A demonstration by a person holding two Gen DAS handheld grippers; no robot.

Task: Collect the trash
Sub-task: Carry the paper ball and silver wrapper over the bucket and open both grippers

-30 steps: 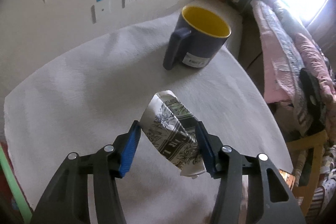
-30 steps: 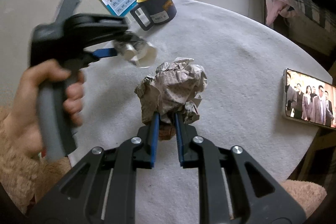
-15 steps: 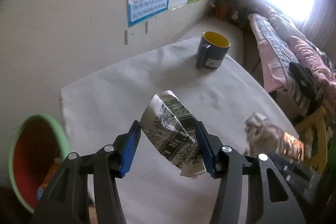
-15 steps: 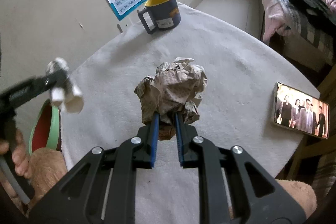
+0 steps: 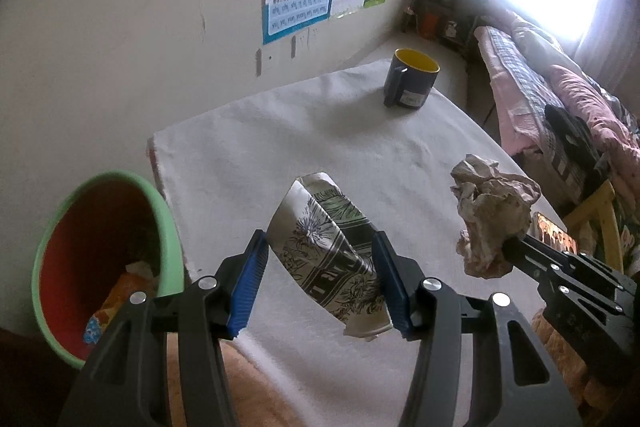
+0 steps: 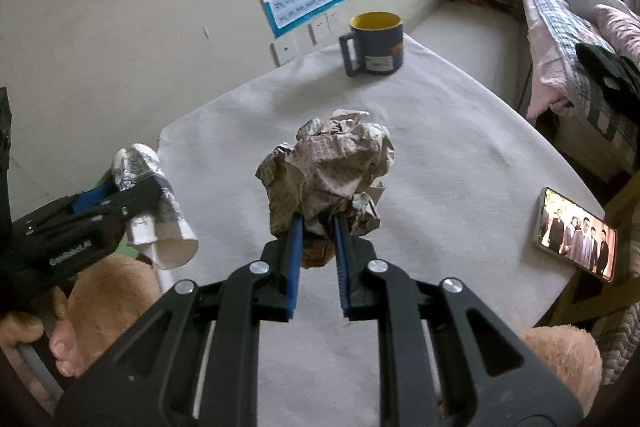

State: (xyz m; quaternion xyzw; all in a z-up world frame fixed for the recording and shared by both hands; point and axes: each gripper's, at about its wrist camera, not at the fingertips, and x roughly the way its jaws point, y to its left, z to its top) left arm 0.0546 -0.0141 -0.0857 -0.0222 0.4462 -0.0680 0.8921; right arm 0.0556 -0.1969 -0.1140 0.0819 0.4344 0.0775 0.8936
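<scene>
Left wrist view, left to right: bin, green rim and red inside, sits at lower left with wrappers in the bottom, just off the table's near-left corner. Left gripper at bottom centre points steeply down, blue pads clamped on a flattened printed paper cup, held in the air over the table's near edge. Right gripper comes in from lower right, clenched on a crumpled newspaper ball, also off the surface.

Right wrist view: a hand at lower left grips the left gripper's handle; the cup hangs mouth-down at mid left. The newspaper ball sits dead centre of the frame between the narrow blue pads.

Versus a second ago: the mug filled the upper centre of the left view, now it is small and far back. The bin was out of frame then, and now shows most of its opening. The right gripper and its ball have entered the left view. In the right view the left gripper has dropped from upper left to mid left.

Room: white cloth table is open between mug and grippers. Phone lies flat at the table's right edge, well apart from both loads. Wall runs close behind the table's far-left edge; bed at right.
</scene>
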